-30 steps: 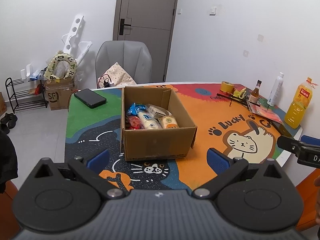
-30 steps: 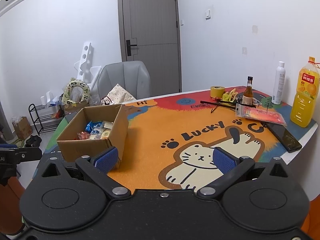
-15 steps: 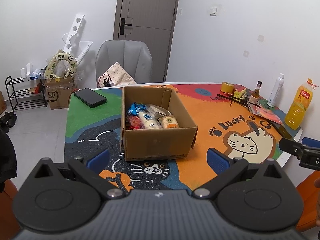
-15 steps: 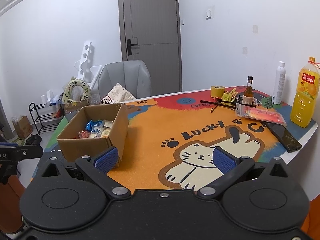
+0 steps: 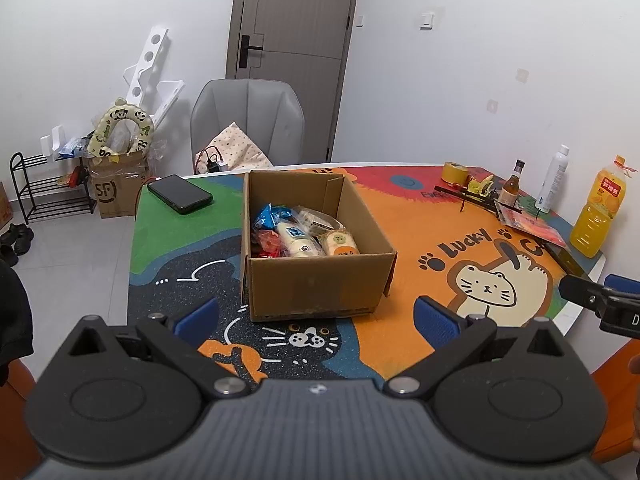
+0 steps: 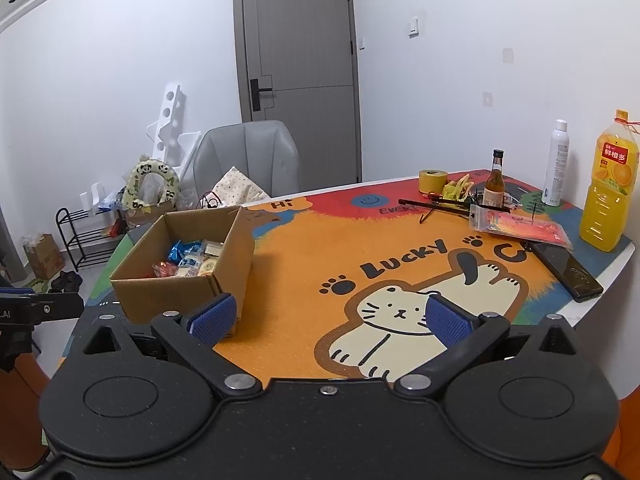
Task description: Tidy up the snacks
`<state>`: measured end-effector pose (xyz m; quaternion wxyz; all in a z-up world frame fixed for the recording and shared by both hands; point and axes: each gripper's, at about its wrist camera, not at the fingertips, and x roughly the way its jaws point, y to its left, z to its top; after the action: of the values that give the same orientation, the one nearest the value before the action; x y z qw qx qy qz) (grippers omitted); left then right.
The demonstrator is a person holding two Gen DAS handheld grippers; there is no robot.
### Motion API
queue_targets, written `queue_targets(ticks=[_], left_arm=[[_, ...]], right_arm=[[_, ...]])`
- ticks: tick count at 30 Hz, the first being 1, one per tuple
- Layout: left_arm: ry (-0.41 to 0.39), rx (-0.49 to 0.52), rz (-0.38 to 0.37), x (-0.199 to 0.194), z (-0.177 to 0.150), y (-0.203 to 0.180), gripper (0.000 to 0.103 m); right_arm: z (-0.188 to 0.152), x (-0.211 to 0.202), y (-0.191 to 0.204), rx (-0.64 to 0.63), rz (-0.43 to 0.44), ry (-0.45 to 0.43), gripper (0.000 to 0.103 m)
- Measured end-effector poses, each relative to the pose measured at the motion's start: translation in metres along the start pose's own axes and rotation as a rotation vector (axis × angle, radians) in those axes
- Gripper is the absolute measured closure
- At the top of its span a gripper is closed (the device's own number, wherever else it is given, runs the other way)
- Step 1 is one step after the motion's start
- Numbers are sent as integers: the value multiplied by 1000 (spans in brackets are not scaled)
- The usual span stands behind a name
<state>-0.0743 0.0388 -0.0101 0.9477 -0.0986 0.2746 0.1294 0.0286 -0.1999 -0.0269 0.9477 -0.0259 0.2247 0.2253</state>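
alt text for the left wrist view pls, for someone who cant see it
An open cardboard box of wrapped snacks sits on a colourful cat-print table mat, straight ahead of the open, empty left gripper. A black phone lies behind the box to its left, and bottles stand at the far right edge.

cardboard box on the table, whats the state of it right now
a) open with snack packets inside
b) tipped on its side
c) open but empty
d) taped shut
a: the cardboard box stands upright with its top open, and snack packets lie inside it, visible in both wrist views.
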Motion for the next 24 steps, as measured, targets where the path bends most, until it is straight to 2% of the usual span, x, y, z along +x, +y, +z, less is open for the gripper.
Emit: queue_targets(ticks=[24], left_arm=[[3,18,-1,4,3,-4,0]], right_arm=[[-1,3,-1,6,-2,15,0]])
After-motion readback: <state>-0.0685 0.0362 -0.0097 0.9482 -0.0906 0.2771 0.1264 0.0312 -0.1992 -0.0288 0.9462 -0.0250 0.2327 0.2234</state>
